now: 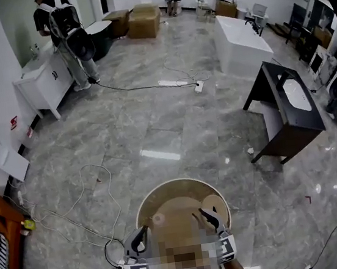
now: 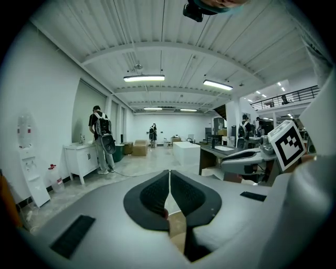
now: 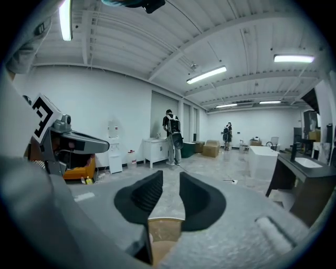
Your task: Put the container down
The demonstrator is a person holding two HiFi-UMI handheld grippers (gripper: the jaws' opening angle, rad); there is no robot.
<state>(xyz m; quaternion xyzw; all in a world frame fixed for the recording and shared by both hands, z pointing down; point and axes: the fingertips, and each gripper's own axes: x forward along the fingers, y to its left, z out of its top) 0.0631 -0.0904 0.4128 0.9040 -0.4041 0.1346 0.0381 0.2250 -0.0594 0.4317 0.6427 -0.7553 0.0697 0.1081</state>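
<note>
A round tan container [image 1: 178,188] is seen from above, open-topped, just in front of me over the grey marble floor. My left gripper [image 1: 136,239] is at its left rim and my right gripper [image 1: 212,219] at its right rim. In the left gripper view the left gripper [image 2: 169,176] has its dark pads closed together, with the container's wall [image 2: 177,228] pinched low between them. In the right gripper view the right gripper [image 3: 171,181] shows a clear gap between its pads. The container's rim [image 3: 165,234] lies low between them, not pressed. The container's near side is hidden by a blurred patch.
A dark vanity with a white basin [image 1: 288,106] stands to the right and a white block [image 1: 239,41] behind it. A white cabinet [image 1: 41,83] with a person [image 1: 69,33] is at the far left. Cables [image 1: 85,203] and a power strip [image 1: 198,85] lie on the floor. Cardboard boxes [image 1: 144,20] stand at the back.
</note>
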